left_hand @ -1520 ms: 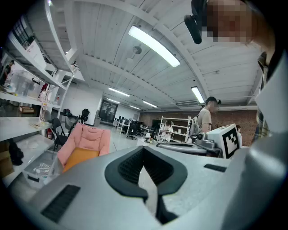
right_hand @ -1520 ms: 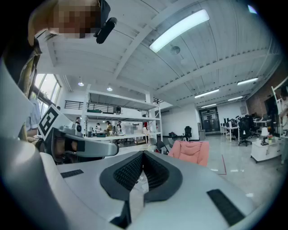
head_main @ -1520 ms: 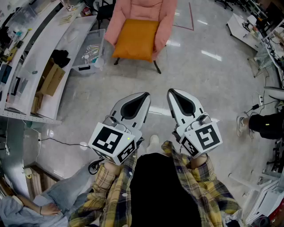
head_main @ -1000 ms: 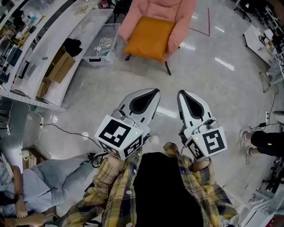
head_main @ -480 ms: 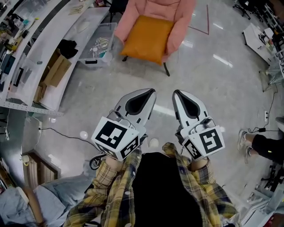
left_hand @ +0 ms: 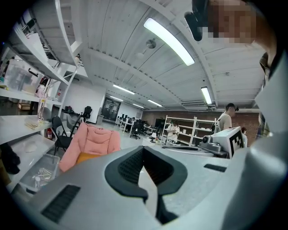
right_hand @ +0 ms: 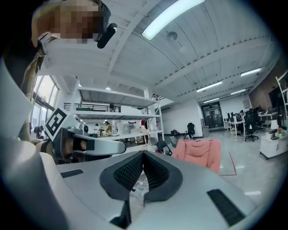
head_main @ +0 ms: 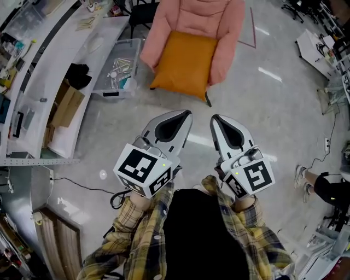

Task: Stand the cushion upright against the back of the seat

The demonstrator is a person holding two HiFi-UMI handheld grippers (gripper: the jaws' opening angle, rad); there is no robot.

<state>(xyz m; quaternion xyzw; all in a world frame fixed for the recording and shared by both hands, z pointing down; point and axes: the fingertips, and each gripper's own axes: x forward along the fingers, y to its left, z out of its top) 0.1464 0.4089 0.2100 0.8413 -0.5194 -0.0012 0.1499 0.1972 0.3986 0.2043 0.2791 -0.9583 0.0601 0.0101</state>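
Pink padded armchair with its flat orange fabric cushion has drawn nearer; left gripper and right gripper, jaws pressed together and empty, remain well short

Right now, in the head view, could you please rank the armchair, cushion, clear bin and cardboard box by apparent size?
1. armchair
2. cushion
3. clear bin
4. cardboard box, which looks only slightly smaller than the bin; the wide lens makes that pair unsure.

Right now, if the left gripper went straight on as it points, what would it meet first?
Only open floor nearby; farther on, probably the pink armchair, at its edge, though it may pass just beside it.
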